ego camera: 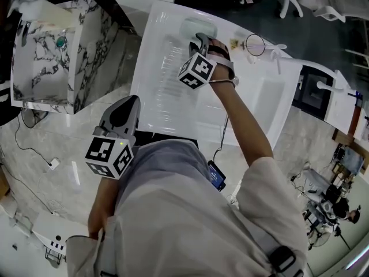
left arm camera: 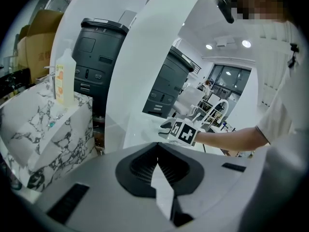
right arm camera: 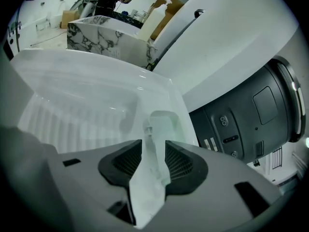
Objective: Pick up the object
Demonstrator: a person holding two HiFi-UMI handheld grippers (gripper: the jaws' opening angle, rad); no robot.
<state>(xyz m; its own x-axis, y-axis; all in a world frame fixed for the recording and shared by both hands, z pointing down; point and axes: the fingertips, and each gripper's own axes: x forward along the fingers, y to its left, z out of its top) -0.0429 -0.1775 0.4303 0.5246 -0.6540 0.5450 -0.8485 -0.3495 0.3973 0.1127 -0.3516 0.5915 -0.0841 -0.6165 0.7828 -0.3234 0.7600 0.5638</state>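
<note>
A pale green translucent object (ego camera: pixel 199 26) with rounded corners lies at the far end of the white table (ego camera: pixel 164 103). My right gripper (ego camera: pixel 200 38) reaches to it, with its marker cube just behind. In the right gripper view the object (right arm camera: pixel 163 123) sits just past the fingertips, and the right gripper (right arm camera: pixel 153 146) stands open, with a narrow clear tab of the object rising into the gap. The pads do not visibly press on it. My left gripper (ego camera: pixel 128 104) hangs off the table's near left edge. In its own view the left gripper (left arm camera: pixel 158 159) is shut and holds nothing.
A marble-patterned block (ego camera: pixel 46 56) stands left of the table, with a clear bottle (left arm camera: pixel 64 79) on it. Black machines (left arm camera: pixel 99 57) stand beyond the table's far end. A round wire-rimmed item (ego camera: pixel 255 45) lies at the table's far right. A phone (ego camera: pixel 217 176) hangs at the person's waist.
</note>
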